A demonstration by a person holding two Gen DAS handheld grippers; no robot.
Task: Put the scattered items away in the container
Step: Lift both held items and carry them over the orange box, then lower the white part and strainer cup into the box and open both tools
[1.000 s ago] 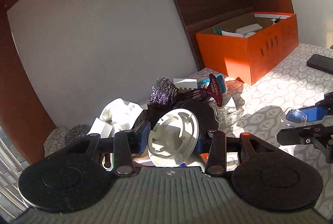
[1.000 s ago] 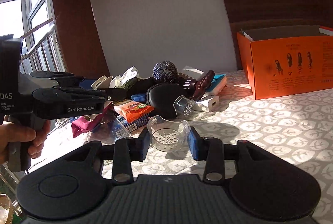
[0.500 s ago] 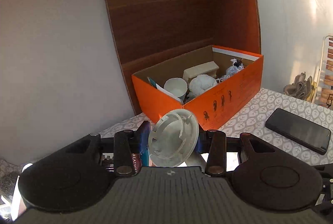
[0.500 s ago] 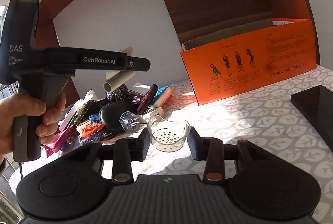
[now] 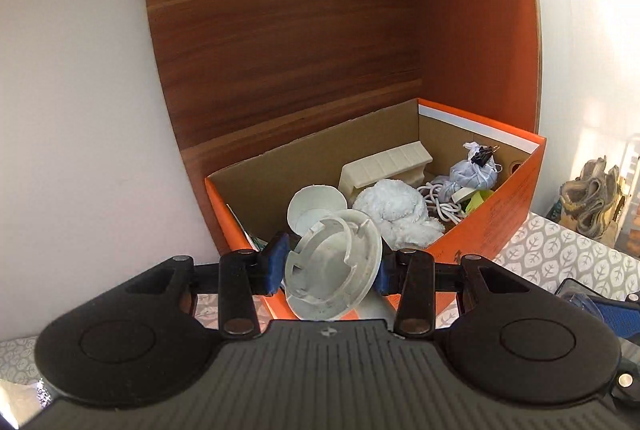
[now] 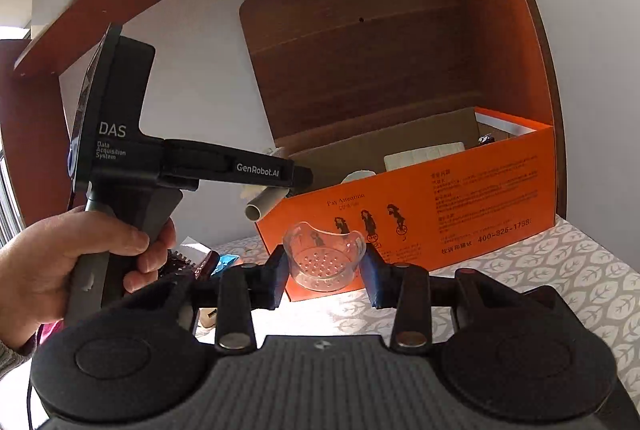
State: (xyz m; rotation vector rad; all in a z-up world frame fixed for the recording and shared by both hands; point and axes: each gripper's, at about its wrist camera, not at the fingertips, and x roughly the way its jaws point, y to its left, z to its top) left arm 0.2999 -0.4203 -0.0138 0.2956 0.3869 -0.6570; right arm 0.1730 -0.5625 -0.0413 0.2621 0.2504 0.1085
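Orange box [image 5: 492,230] stands open at the back of the desk [image 5: 560,250], against the brown wood panel [image 5: 280,70] in the corner, and serves as the landmark for everything else. Just in front of its near left corner, the left tool [image 5: 332,270] has its blue pads pressed on a pale round plastic disc [image 5: 334,266] with raised ribs, tilted on edge; the tool's opening is only partly spread, filled by the disc. Seen from the right wrist, the right tool [image 6: 325,270] pinches a small clear perforated cup [image 6: 324,256] between its pads, in front of the box's long printed side. A person's hand [image 6: 80,262] grips the handle of the left tool, to the left of the box.

Inside the box lie a white fluffy cloth [image 5: 396,214], a cream ridged block [image 5: 384,166], a white cup [image 5: 316,204], a coiled white cable [image 5: 444,198] and a tied grey bundle [image 5: 476,170] with a black clip. The desk wears a grey cloth with white leaf prints. Left of the box, a white wall [image 5: 80,110] rises.
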